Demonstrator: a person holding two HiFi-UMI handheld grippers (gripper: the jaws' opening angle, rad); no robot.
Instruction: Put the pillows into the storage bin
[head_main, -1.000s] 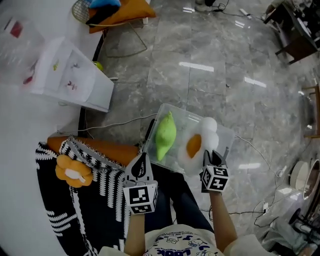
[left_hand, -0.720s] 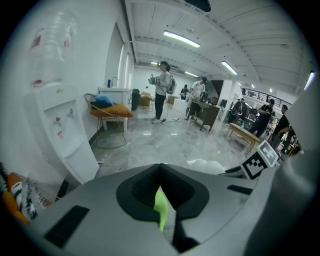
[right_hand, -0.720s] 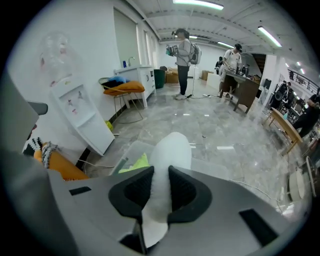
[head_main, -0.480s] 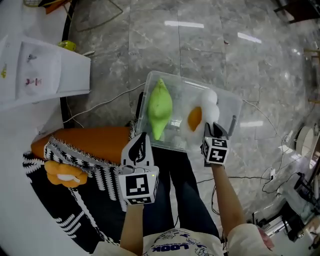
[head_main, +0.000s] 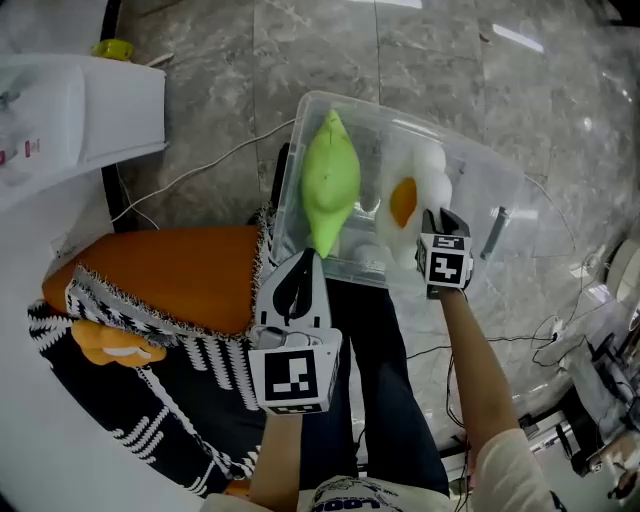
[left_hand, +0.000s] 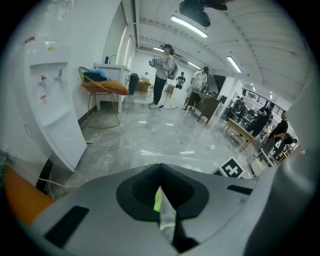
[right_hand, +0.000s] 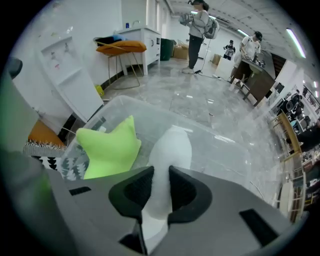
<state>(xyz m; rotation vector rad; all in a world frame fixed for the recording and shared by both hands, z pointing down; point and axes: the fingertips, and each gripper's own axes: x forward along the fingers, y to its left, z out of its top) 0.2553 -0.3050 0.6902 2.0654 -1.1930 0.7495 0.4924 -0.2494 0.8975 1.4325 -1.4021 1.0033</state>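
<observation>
Presently, we find the clear storage bin on the grey floor, near rim by the person's legs, right end bare. Inside, the green pillow lies left, the white egg pillow just beside it. The right gripper is clamped on the egg pillow, lower in the bin than a second ago. The left gripper, jaws together and empty, hangs at the near rim. Marks on the white dispenser are unreadably small.

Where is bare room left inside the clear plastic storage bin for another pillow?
Bare: the right end of the clear plastic storage bin, between the white fried-egg pillow and the right wall. Crowded: its left half, with the green star-shaped pillow.
</observation>
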